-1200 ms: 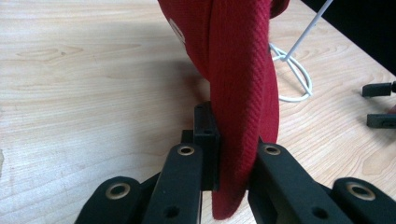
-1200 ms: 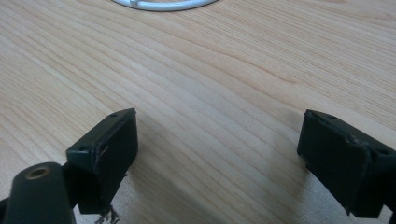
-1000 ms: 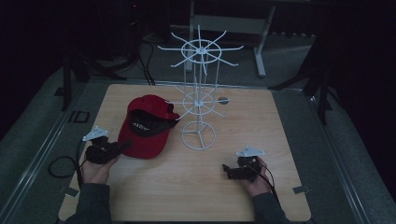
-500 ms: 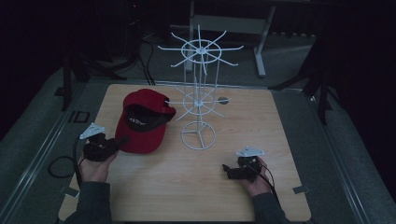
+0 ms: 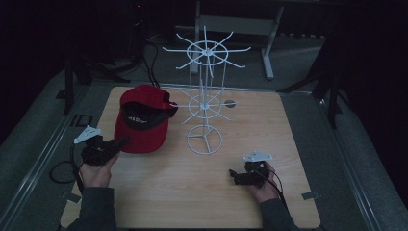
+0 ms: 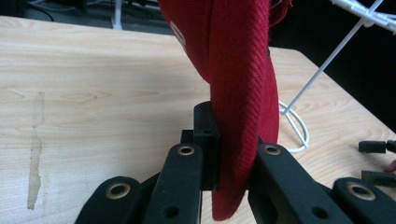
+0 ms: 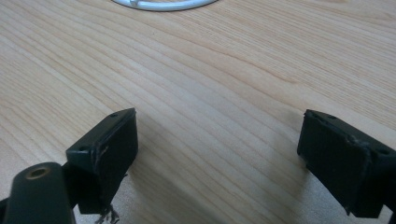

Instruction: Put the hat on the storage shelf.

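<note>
The left gripper [image 5: 118,143] sits at the tabletop's [image 5: 269,139] left edge with its fingers [image 6: 205,135] clamped on the brim of a red cap [image 5: 142,120]; in the left gripper view the red cloth stands on edge, pinched tight between the two black pads; the cap lies tilted on the tabletop just left of a white wire rack [image 5: 204,96], whose ring base rests near the middle; the right gripper [image 5: 234,176] hovers low near the front right with its fingers [image 7: 105,149] spread wide over bare wood, holding nothing
</note>
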The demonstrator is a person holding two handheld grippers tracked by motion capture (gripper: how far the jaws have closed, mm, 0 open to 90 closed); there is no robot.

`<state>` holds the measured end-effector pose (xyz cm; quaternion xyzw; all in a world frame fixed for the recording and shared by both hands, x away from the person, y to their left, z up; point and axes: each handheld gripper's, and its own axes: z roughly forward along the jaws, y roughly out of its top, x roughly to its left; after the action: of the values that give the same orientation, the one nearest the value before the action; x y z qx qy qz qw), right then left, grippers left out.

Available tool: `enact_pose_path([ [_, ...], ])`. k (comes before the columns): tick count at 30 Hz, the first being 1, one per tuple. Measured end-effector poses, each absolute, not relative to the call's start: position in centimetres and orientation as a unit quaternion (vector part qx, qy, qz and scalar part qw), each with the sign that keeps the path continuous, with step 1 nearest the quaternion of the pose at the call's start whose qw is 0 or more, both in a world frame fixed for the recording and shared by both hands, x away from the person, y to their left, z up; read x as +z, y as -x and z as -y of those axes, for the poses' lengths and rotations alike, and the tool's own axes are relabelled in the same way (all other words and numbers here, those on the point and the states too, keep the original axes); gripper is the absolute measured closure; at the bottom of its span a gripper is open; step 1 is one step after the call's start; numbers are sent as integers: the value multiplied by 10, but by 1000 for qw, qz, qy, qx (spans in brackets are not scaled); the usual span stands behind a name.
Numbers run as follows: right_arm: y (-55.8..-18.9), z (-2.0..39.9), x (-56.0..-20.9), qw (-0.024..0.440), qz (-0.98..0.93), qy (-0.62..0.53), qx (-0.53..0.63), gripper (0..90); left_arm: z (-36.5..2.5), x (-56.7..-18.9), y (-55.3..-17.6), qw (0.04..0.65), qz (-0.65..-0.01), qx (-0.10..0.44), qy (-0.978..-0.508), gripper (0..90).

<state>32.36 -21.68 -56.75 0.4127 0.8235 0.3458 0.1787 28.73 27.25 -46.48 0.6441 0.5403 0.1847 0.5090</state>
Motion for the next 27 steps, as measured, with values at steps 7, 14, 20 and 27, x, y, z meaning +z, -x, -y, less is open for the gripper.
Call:
enact_pose_path([
  [7, -324, 217, -567, 180, -824, -412, 346, 121, -272, -457, -286, 517, -537, 194, -638, 857],
  [14, -324, 217, -568, 179, -824, -412, 346, 121, -269, -452, -289, 523, -534, 202, -632, 858],
  [20, -324, 217, -568, 179, -823, -413, 346, 121, -268, -445, -290, 533, -533, 207, -623, 857],
  [27, -324, 217, -568, 179, -823, -412, 346, 121, -268, -438, -291, 539, -532, 216, -617, 857],
])
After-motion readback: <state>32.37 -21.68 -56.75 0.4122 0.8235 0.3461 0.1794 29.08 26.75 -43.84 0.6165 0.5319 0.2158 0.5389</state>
